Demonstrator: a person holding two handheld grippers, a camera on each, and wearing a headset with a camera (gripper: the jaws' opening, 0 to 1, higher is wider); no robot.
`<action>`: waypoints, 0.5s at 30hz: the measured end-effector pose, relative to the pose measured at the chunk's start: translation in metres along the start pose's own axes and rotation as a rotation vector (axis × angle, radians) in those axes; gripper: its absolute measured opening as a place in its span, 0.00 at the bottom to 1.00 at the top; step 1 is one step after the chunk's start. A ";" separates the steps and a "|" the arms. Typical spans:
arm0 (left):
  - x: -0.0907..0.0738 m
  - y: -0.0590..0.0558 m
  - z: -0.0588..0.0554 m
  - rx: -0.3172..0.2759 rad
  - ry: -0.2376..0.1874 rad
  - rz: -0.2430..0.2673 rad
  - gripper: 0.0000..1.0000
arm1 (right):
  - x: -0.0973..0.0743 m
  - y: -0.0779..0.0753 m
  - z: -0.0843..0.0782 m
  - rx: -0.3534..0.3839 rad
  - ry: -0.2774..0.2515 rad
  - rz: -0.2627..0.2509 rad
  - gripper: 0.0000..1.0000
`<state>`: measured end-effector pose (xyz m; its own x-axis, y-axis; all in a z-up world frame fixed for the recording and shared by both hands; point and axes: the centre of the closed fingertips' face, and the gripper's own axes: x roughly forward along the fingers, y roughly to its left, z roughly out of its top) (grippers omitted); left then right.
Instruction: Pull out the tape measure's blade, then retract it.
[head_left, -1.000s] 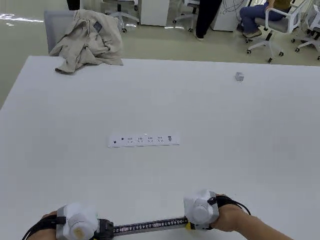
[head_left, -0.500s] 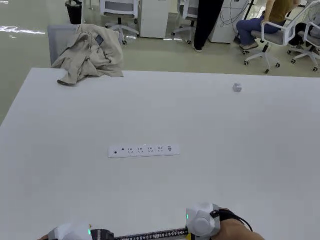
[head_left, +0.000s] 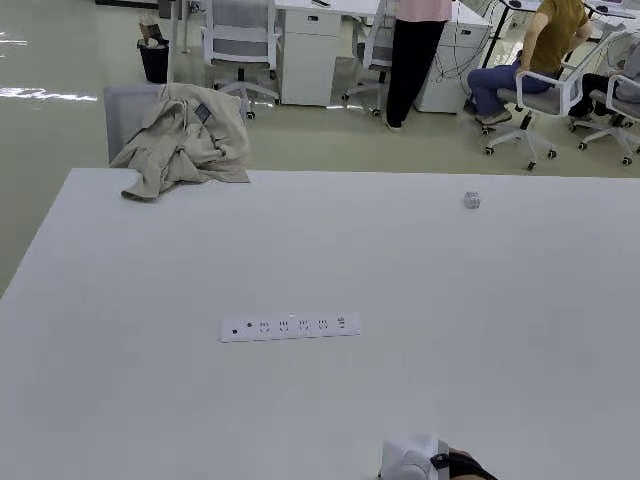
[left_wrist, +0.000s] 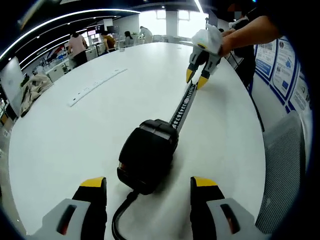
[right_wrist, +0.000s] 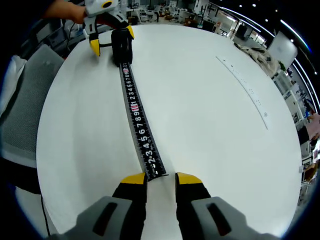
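White table (head_left: 150, 400), near edge: the tape measure (left_wrist: 147, 155) lies unclasped between the left gripper's (left_wrist: 148, 183) wide-spread jaws; its blade (right_wrist: 137, 125) runs along that edge to the right gripper (right_wrist: 161, 180), jaws narrowly parted astride the tip

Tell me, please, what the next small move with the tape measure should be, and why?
Probably ease the right hand-held gripper back toward the case, letting the blade retract. The blade already lies drawn out across the table, its tip between the right jaws, and the case sits between the open jaws of the left hand-held gripper.
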<state>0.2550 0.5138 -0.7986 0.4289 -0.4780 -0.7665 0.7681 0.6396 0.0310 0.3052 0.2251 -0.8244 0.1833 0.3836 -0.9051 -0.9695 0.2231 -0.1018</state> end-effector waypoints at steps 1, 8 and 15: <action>-0.001 0.000 -0.001 -0.010 -0.005 0.010 0.66 | -0.001 -0.001 -0.001 0.017 -0.005 -0.008 0.23; -0.007 -0.002 -0.006 -0.101 -0.036 0.040 0.69 | -0.003 -0.001 -0.001 0.078 -0.037 -0.059 0.24; -0.016 0.000 -0.009 -0.190 -0.065 0.069 0.73 | -0.004 0.005 -0.001 0.157 -0.071 -0.084 0.31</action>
<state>0.2439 0.5274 -0.7921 0.5122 -0.4629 -0.7234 0.6352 0.7711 -0.0438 0.2996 0.2238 -0.8213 0.2791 0.4189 -0.8641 -0.9140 0.3917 -0.1053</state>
